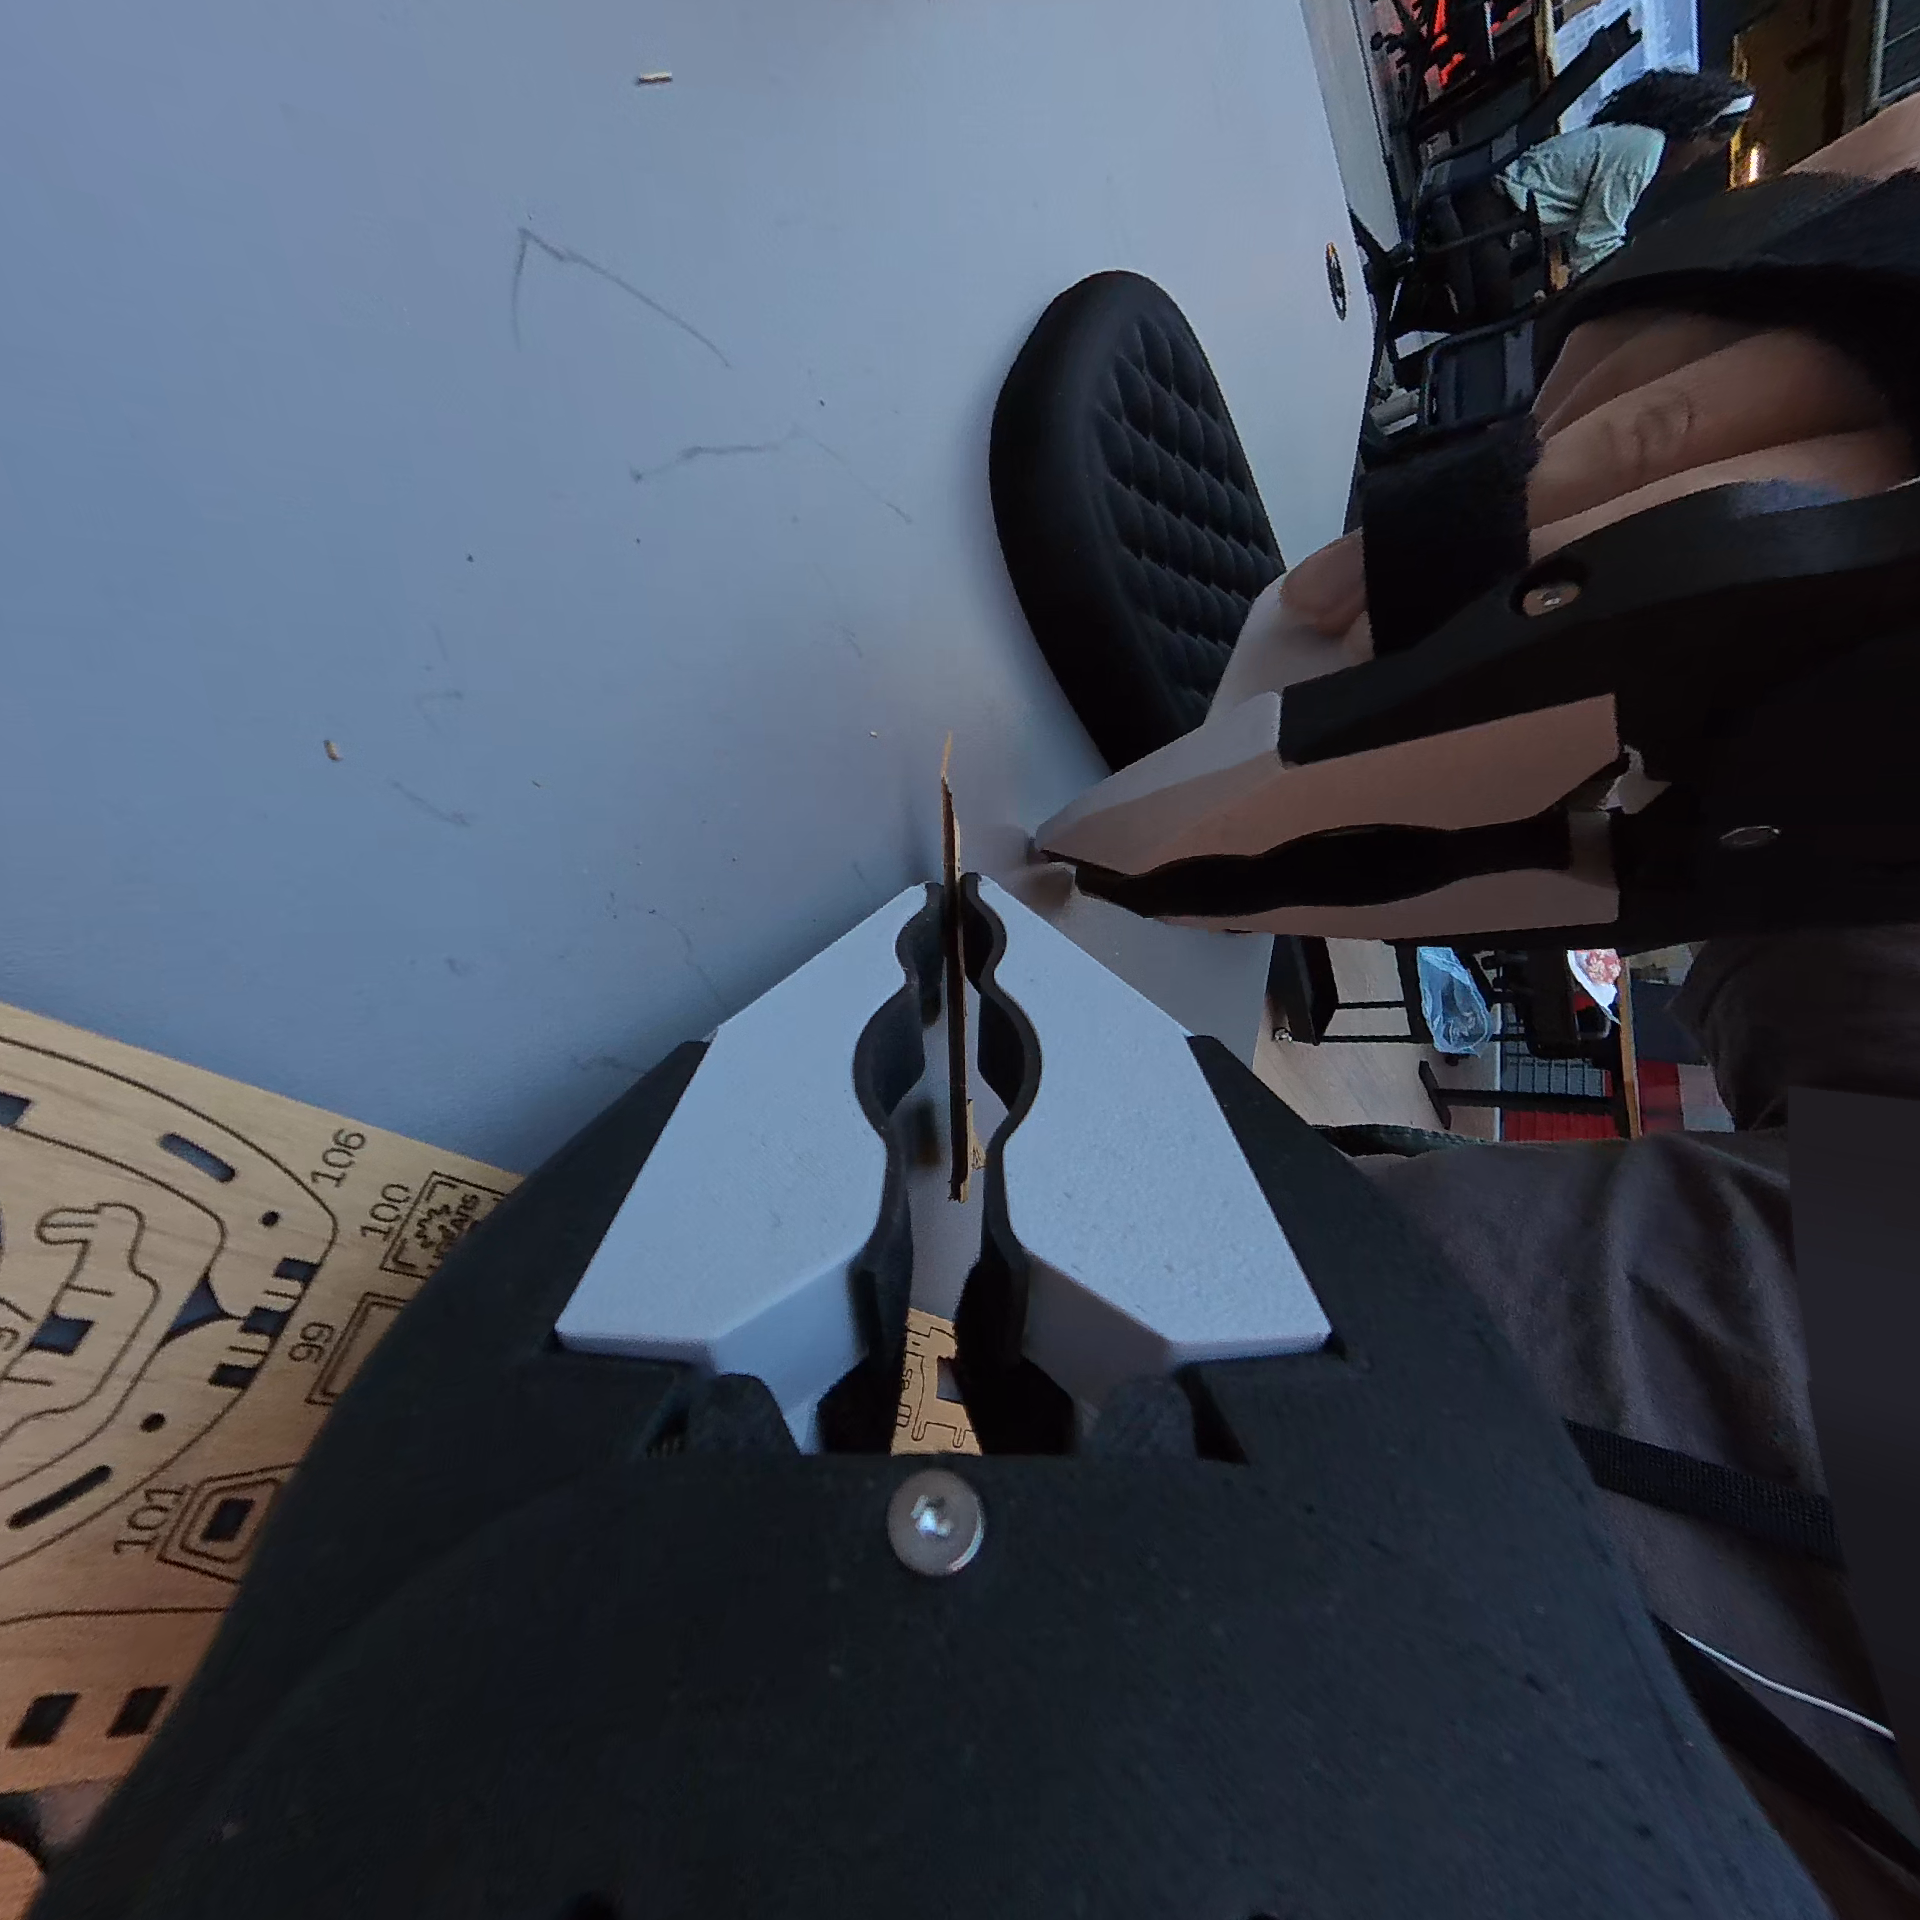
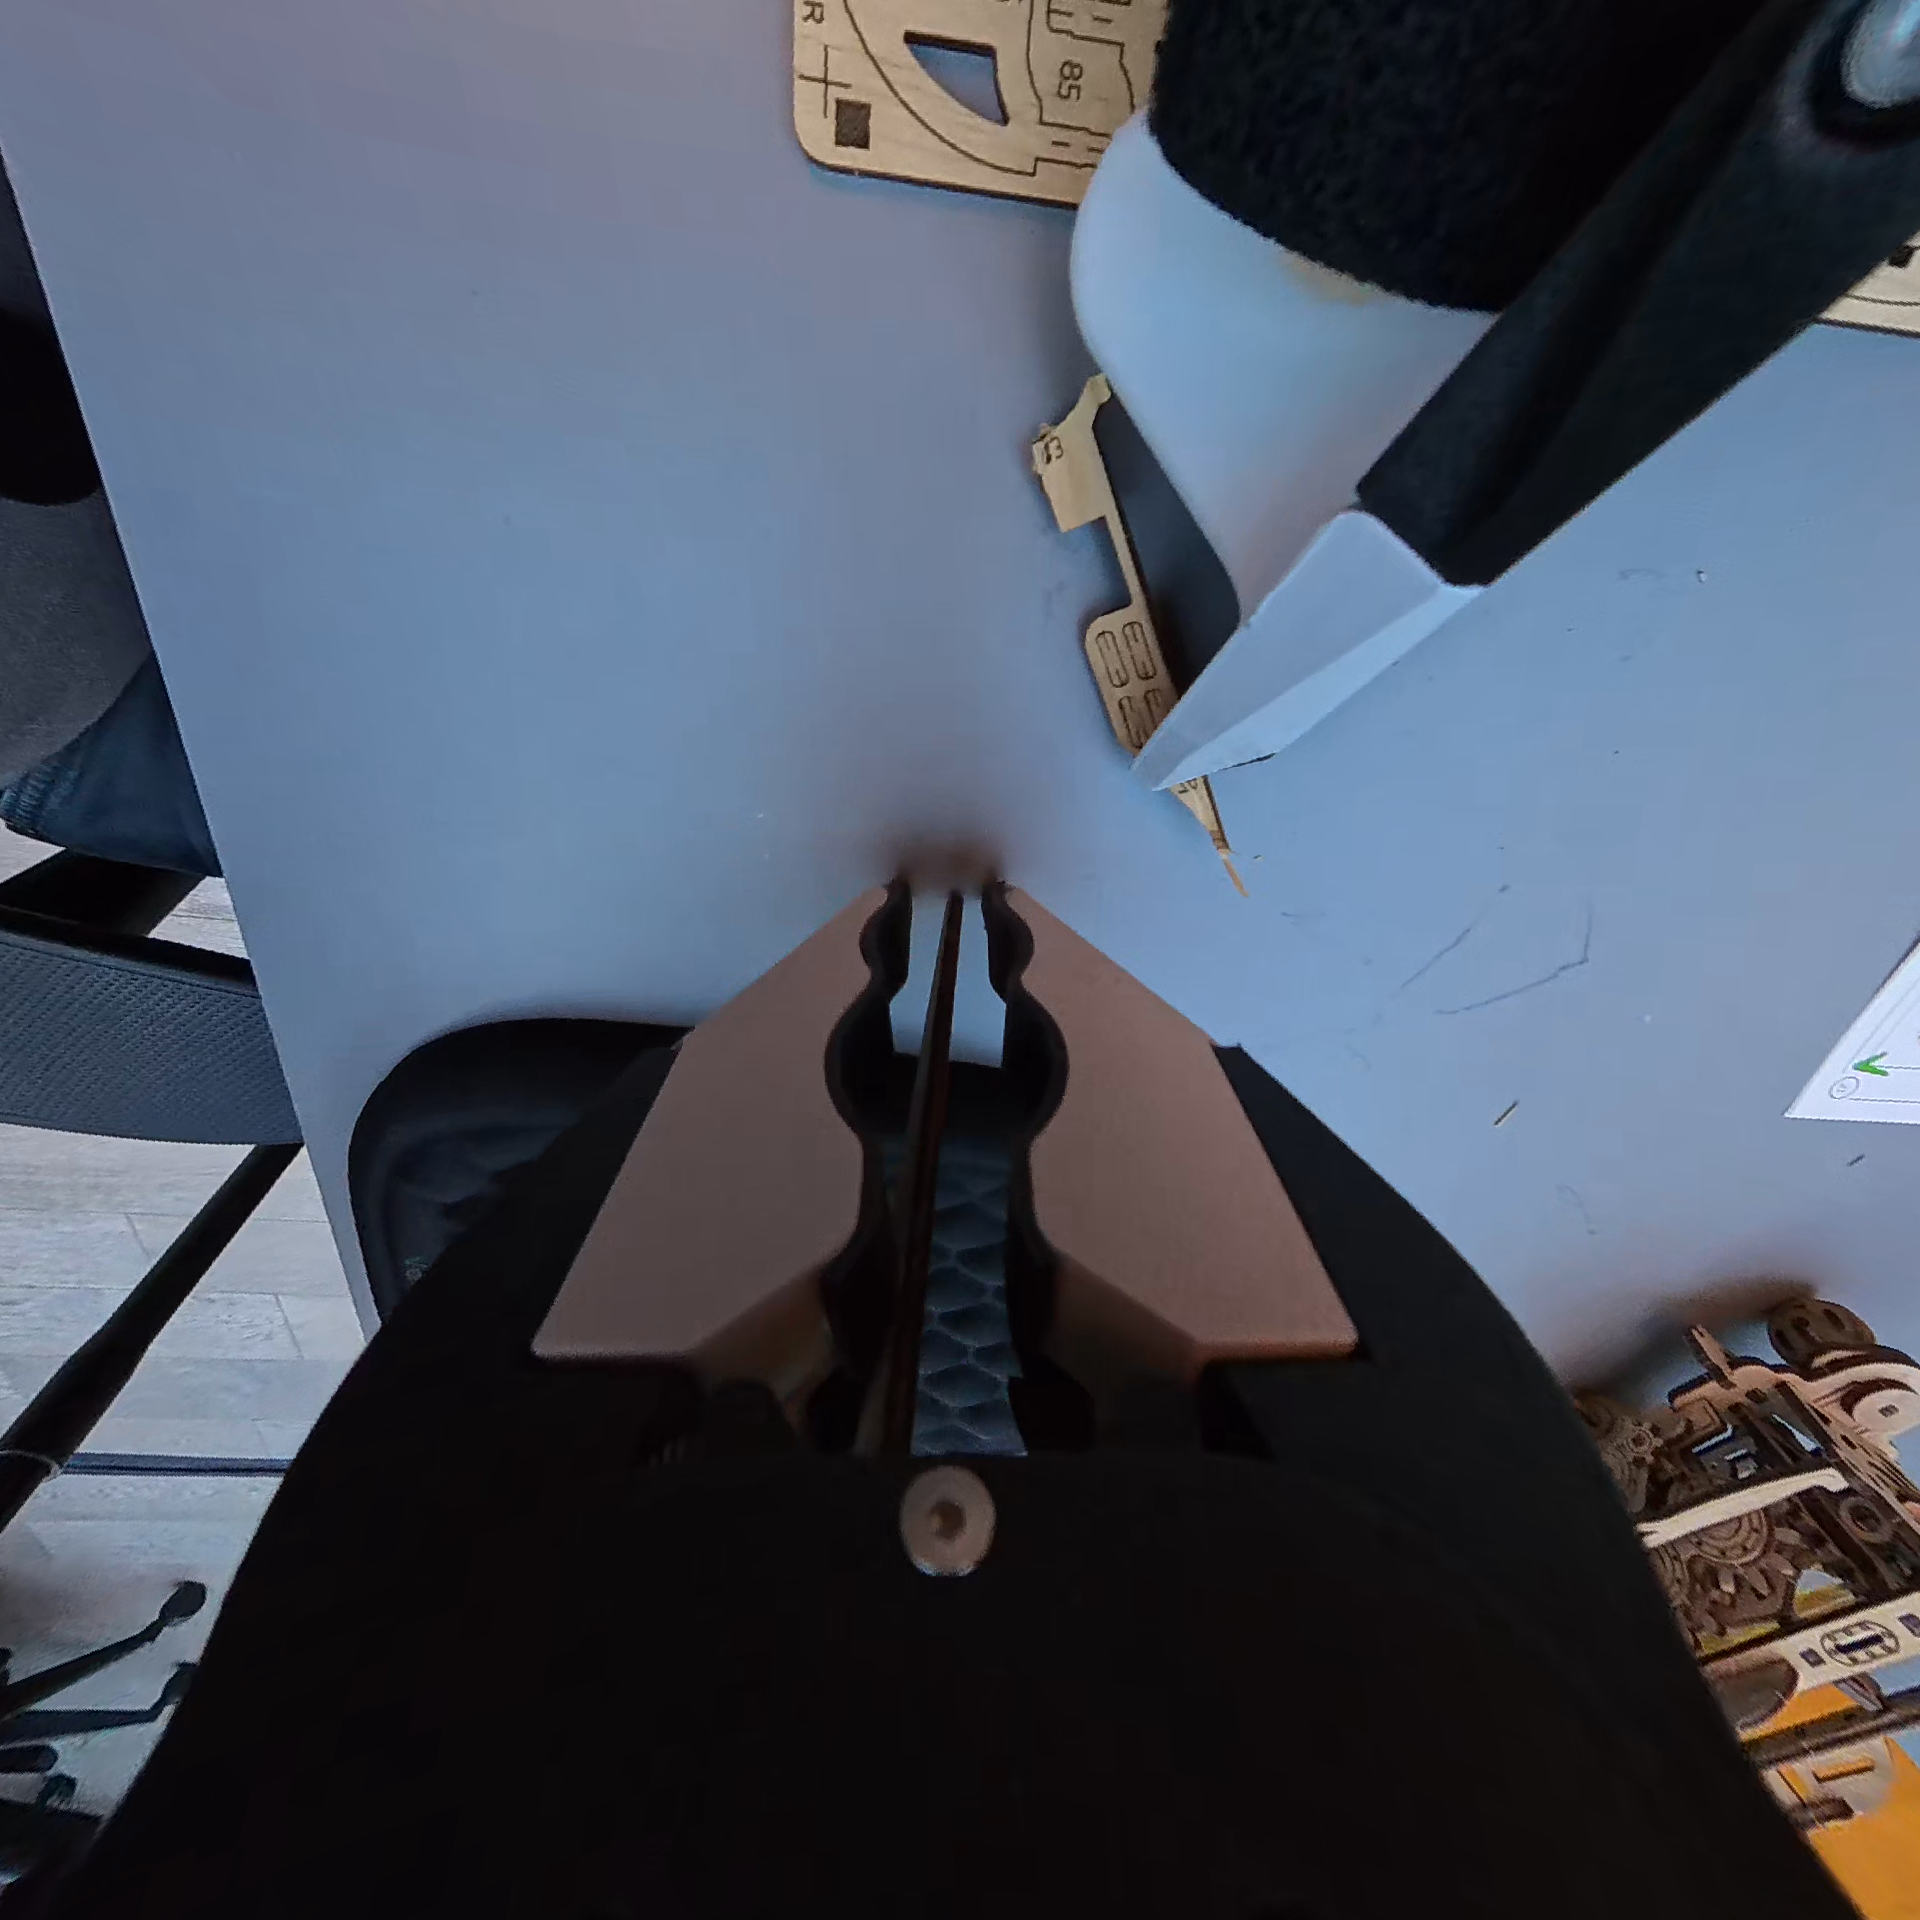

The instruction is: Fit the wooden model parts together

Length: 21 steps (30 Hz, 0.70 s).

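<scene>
Wooden part (image 1: 954, 997) stands edge-on, pinched in the closed left claw (image 1: 952, 894) over the table (image 1: 416, 416). At 3 o'clock, the right claw (image 1: 1049, 847) nips a thin dark piece (image 2: 928, 1143). Only the right view shows the built model (image 2: 1766, 1475); a wooden sheet (image 1: 156, 1299) lies at 8 o'clock.

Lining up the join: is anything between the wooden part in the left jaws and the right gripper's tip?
Nothing visible. The wooden part, clamped edge-on in the left gripper, faces the right gripper across a short stretch of grey table. The black quilted cushion sits farther back, off that line.
</scene>
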Available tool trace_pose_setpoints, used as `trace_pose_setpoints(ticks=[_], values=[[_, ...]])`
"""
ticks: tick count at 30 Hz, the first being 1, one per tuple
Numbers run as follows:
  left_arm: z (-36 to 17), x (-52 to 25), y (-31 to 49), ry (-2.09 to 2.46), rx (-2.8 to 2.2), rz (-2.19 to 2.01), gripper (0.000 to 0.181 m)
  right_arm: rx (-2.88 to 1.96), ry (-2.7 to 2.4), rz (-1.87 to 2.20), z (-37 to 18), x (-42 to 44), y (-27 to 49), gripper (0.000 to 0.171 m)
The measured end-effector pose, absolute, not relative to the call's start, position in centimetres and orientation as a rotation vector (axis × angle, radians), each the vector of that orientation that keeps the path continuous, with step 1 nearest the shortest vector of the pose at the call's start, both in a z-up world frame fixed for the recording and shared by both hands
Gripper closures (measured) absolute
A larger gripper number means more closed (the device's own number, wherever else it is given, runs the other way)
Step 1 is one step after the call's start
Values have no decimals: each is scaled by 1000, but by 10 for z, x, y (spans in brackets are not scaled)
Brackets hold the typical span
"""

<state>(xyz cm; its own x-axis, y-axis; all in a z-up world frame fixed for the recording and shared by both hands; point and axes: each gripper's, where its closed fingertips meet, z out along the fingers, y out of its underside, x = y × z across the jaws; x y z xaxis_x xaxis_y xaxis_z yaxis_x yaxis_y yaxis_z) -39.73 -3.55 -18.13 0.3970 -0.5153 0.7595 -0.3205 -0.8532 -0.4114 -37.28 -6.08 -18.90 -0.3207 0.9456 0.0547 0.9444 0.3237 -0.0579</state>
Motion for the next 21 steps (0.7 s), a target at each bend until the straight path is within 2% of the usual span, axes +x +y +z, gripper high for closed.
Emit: trace_pose_setpoints(ticks=[1,12,16,21], values=[[-181,-397,-36,745,-2453,-1442,181,-1783,-2489,18,-188,-373,-60,158],[-181,-396,-37,752,-2454,-1444,181,-1793,-2501,-30,-186,-368,-55,160],[-181,-396,-37,754,-2453,-1441,181,-1812,-2500,-12,-187,-366,-56,170],[-181,-396,-38,757,-2454,-1443,181,-1815,-2479,12,-187,-367,-56,170]])
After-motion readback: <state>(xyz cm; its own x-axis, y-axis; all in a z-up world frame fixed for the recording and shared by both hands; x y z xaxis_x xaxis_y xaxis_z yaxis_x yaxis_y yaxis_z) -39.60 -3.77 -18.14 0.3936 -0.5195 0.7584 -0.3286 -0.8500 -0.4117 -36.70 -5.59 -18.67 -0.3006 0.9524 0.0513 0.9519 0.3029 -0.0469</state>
